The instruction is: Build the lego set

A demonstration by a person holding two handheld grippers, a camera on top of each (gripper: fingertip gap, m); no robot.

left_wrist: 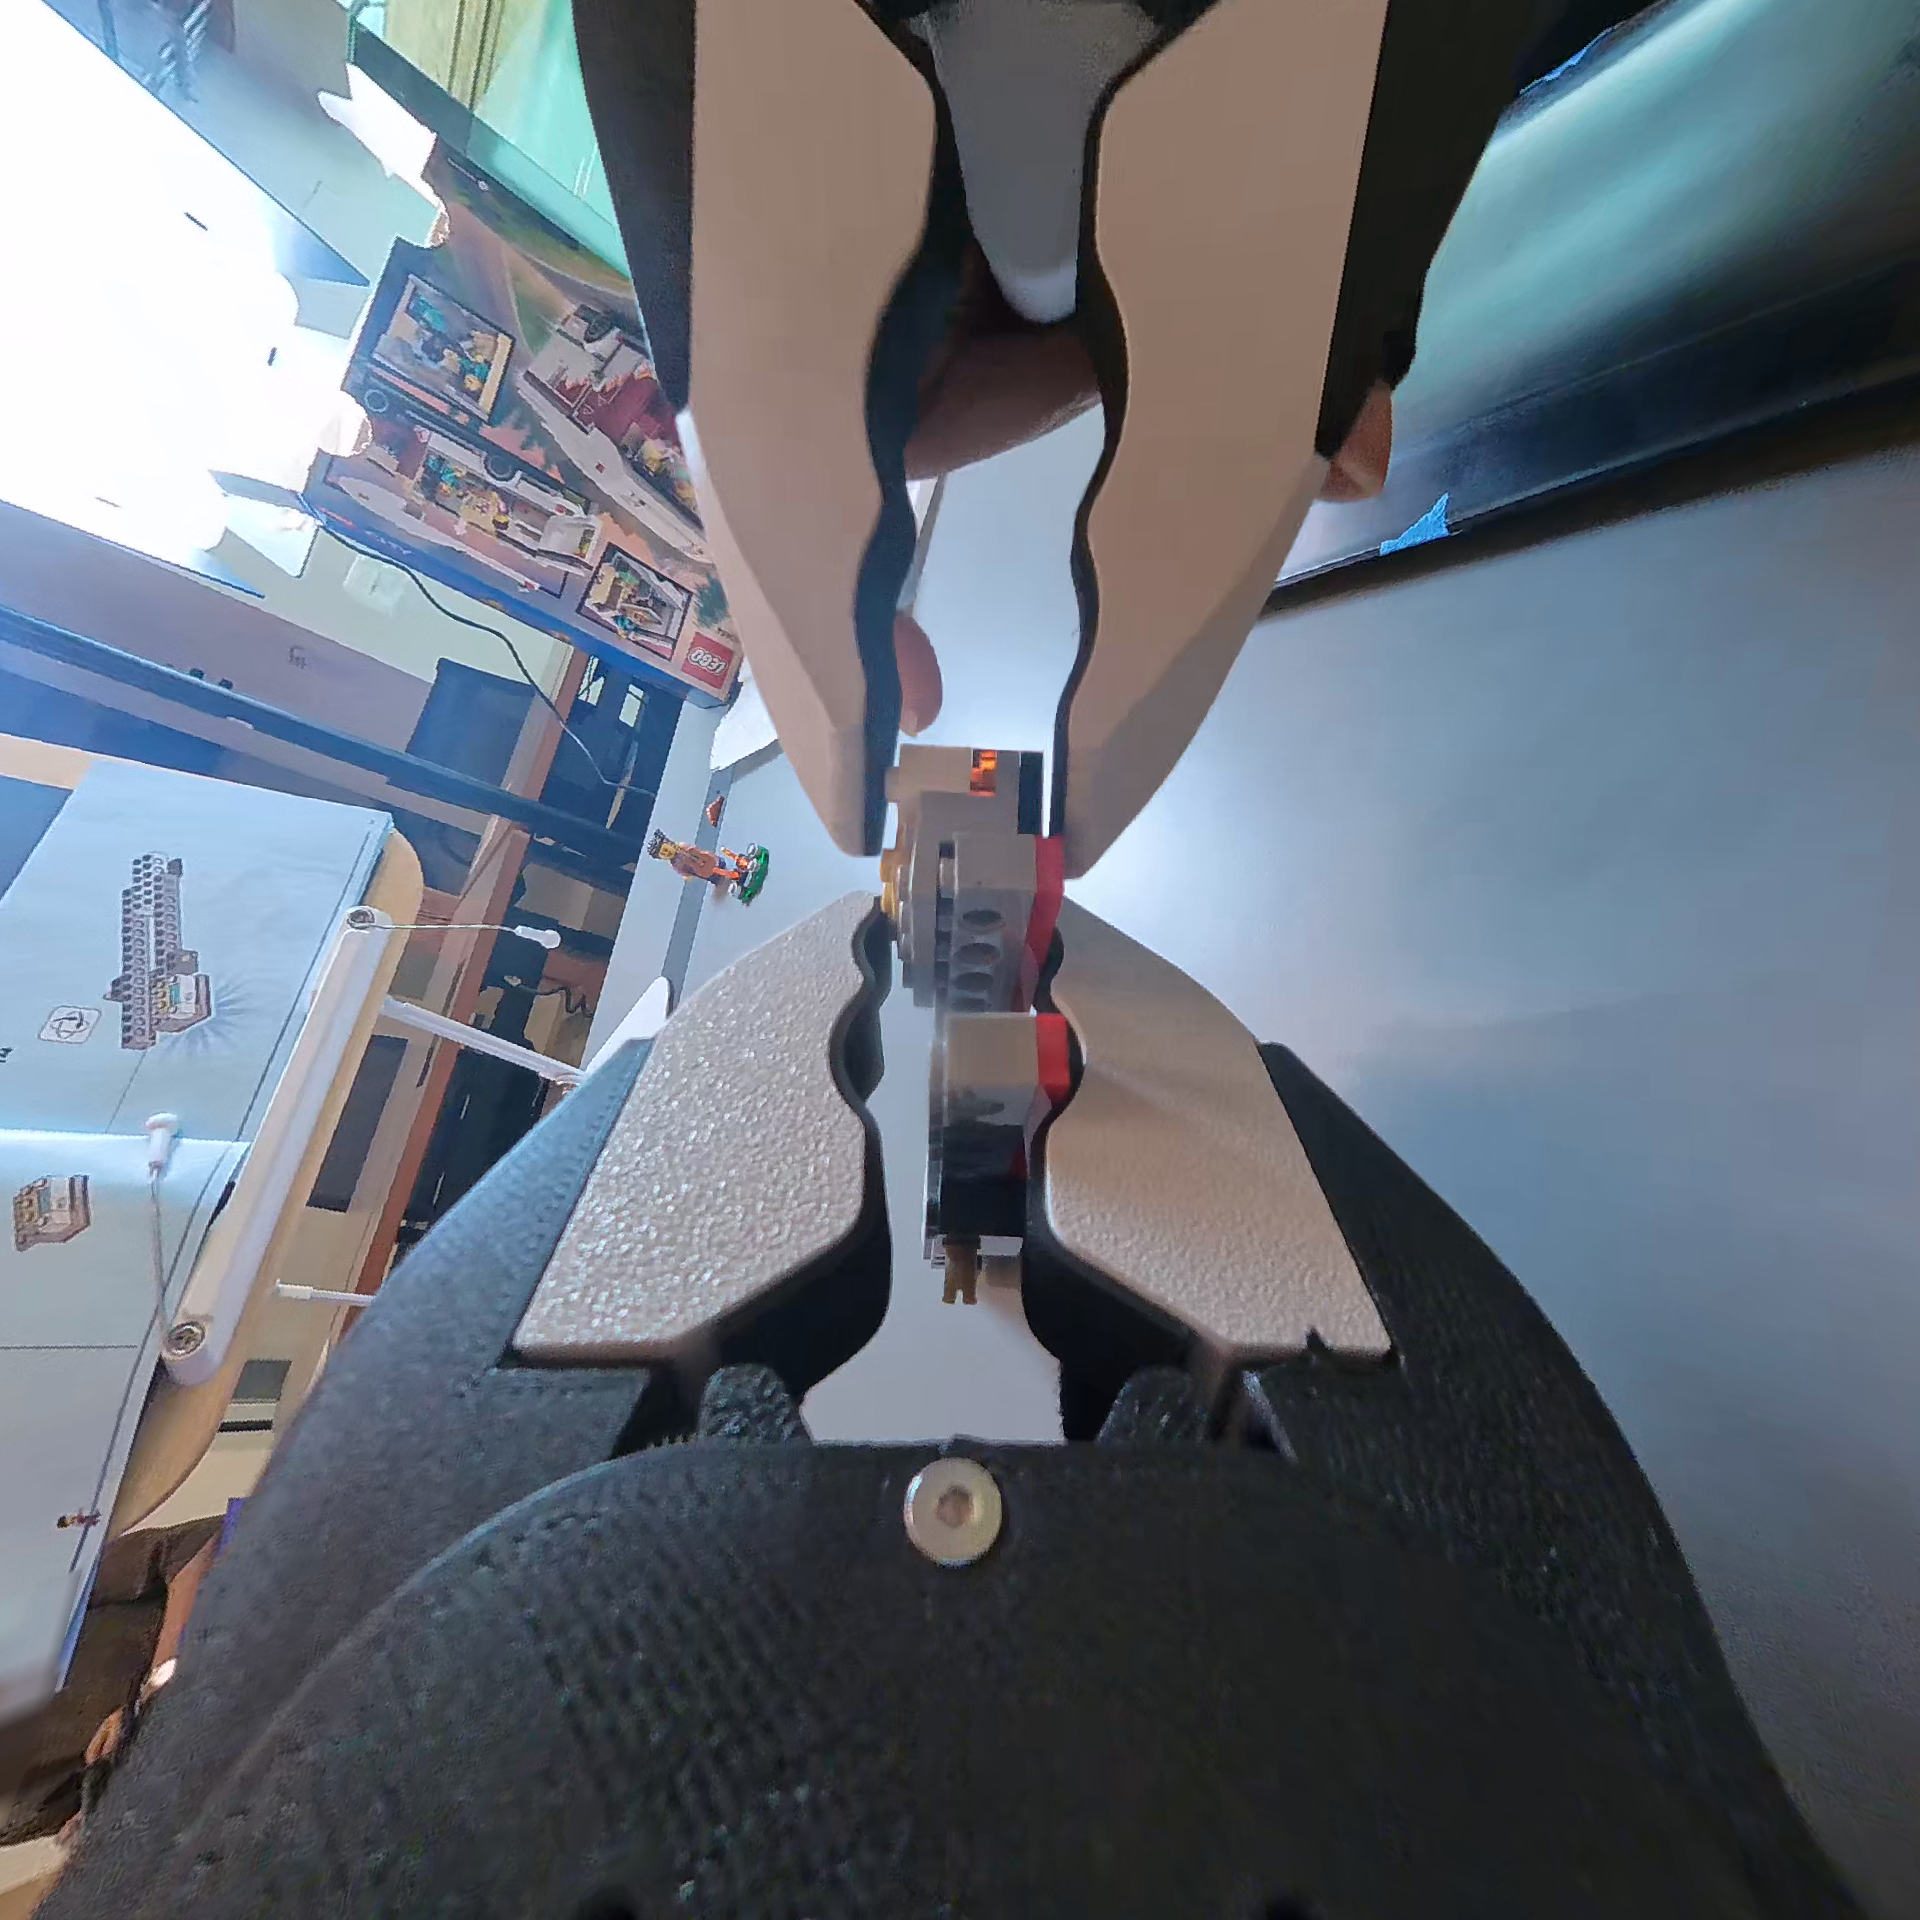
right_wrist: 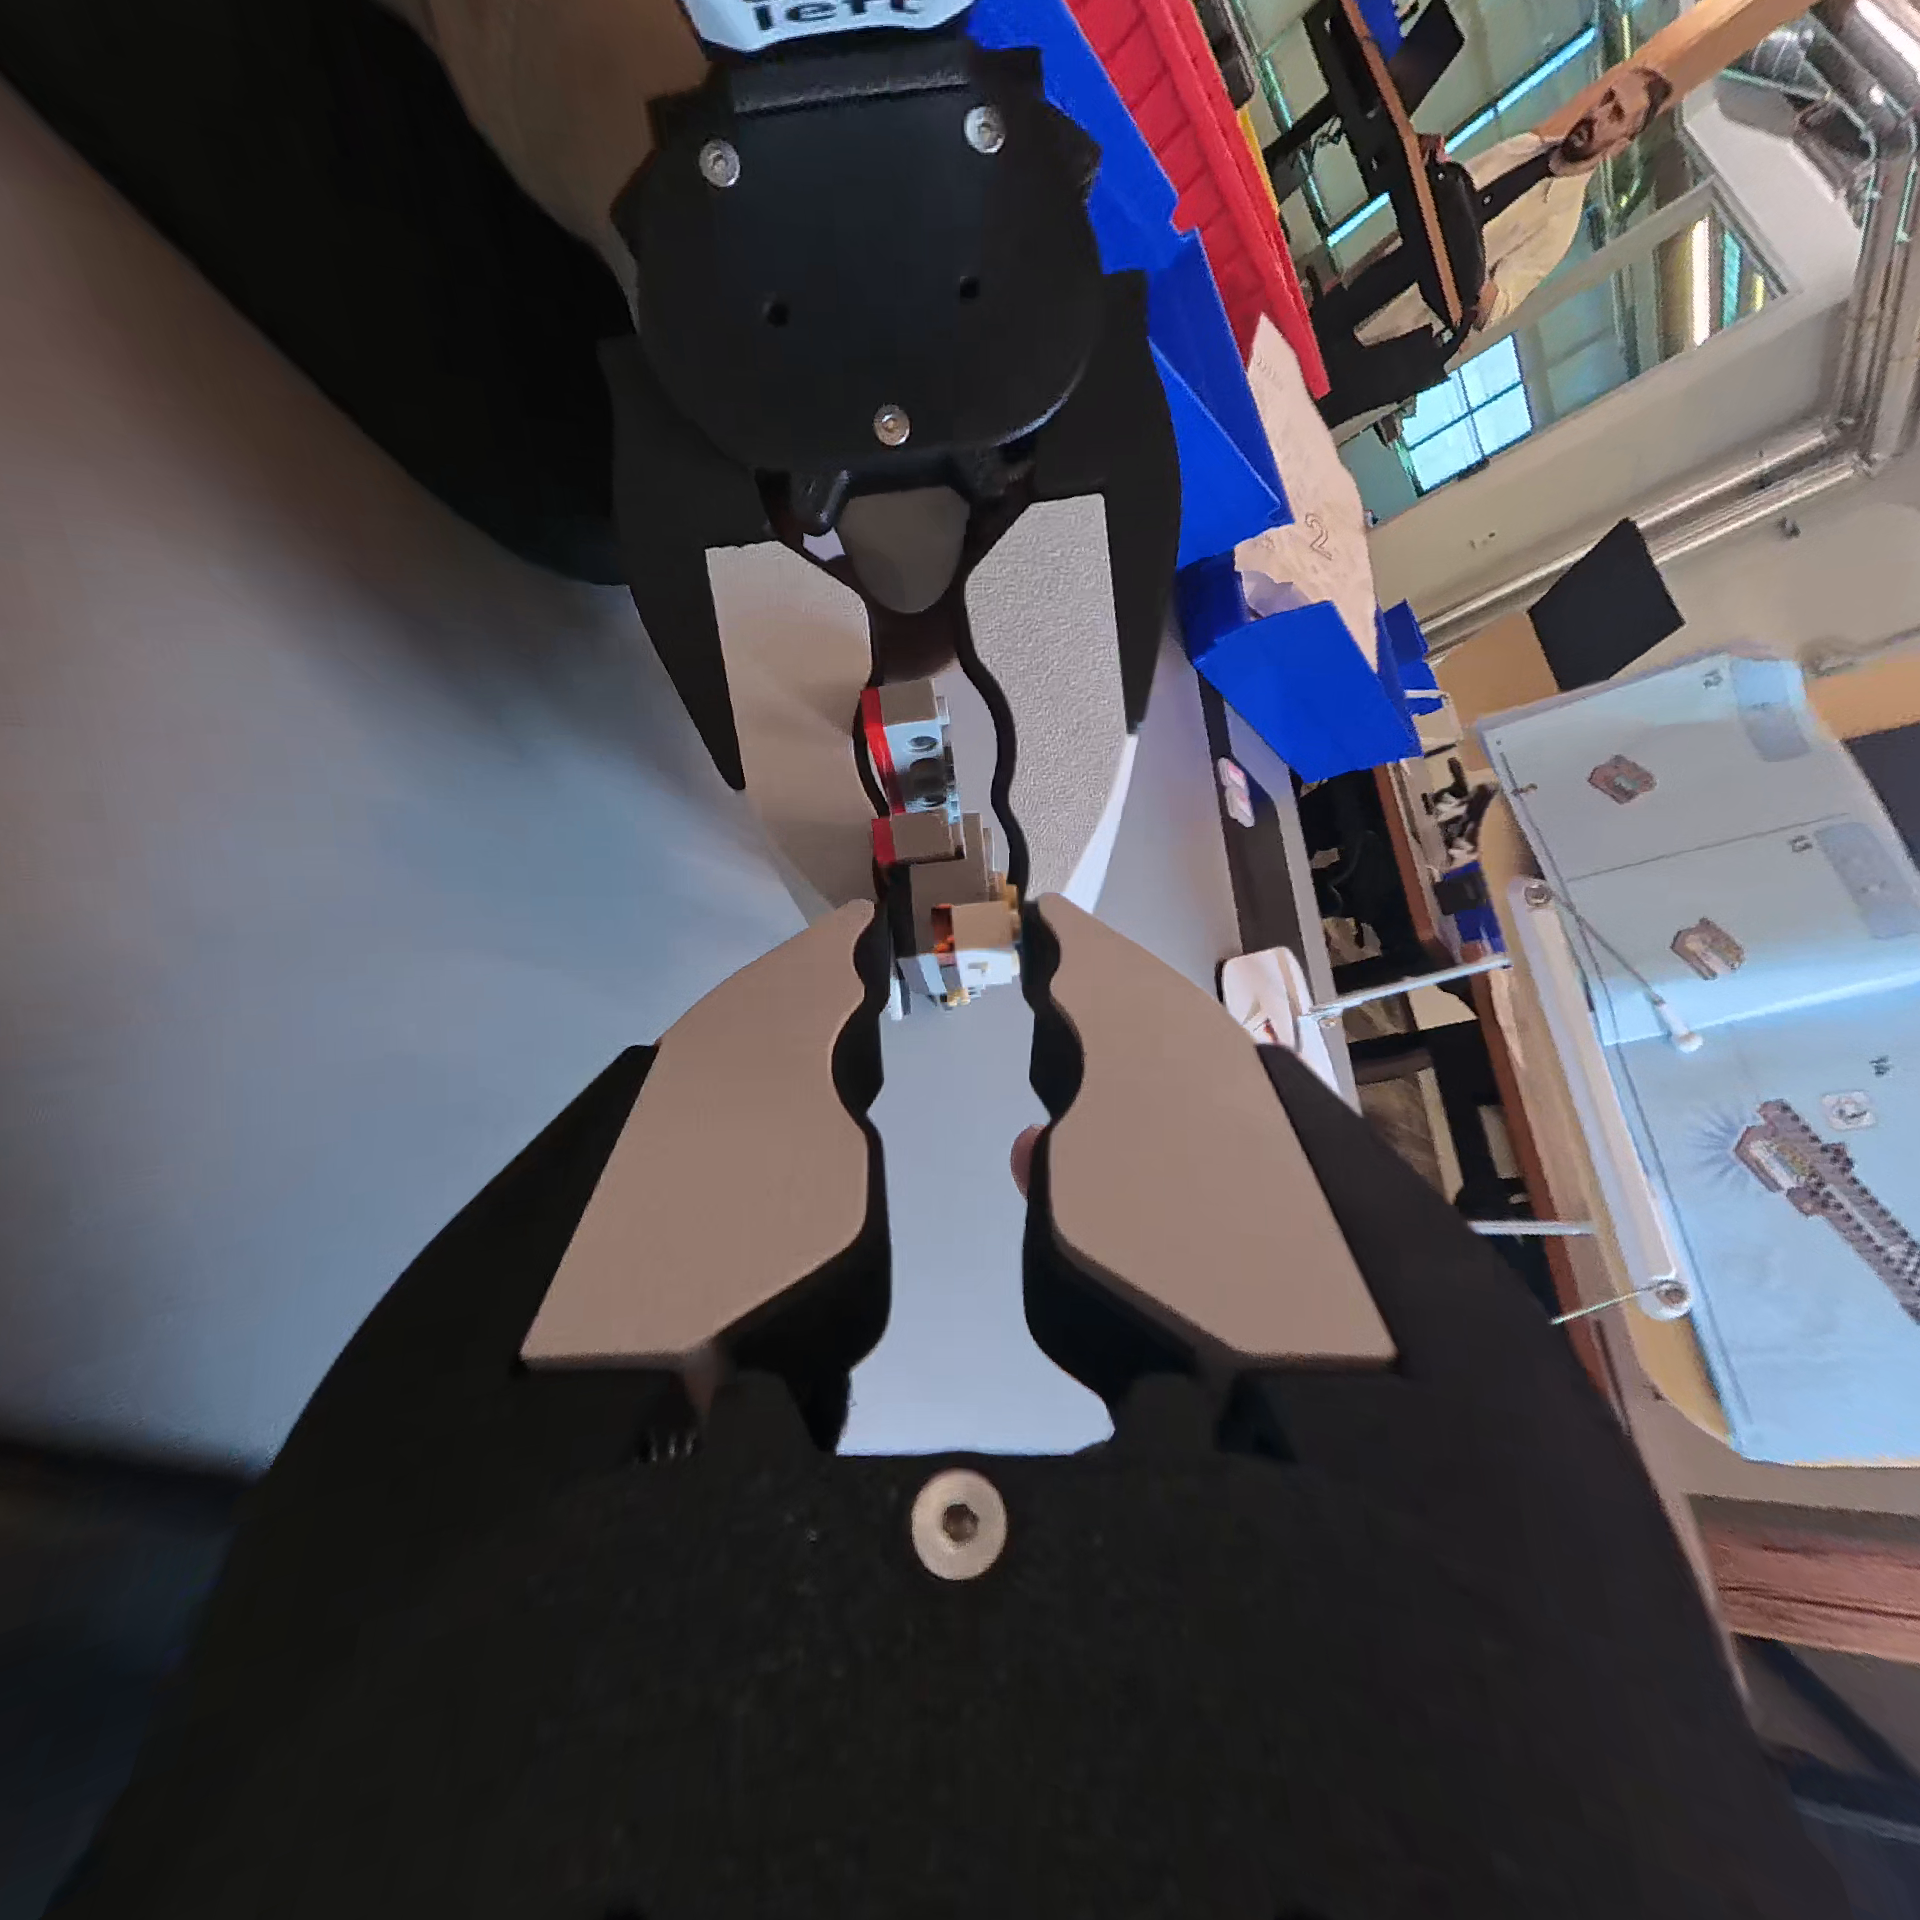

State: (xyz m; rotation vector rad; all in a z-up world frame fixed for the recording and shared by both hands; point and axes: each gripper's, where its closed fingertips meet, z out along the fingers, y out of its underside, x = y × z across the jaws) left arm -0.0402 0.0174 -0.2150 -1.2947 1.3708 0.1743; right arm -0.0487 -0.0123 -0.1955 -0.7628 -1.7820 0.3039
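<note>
We find a red square logo (left_wrist: 709, 657) on the picture box (left_wrist: 540, 436) past the surface's edge, small step numbers on the open booklet (right_wrist: 1714, 1039), and a white lettered label (right_wrist: 831, 12) atop the left tongs (right_wrist: 940, 883).

Grey-red lego assembly (left_wrist: 982, 997), held between fingers (left_wrist: 1143, 1174)

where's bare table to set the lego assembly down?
Bare white table runs from the lego assembly to the dark wall strip with blue tape. Crowded side: minifigure, lego box, instruction booklet on its stand, blue bins. Both grippers, left and right, meet at the assembly.
</note>
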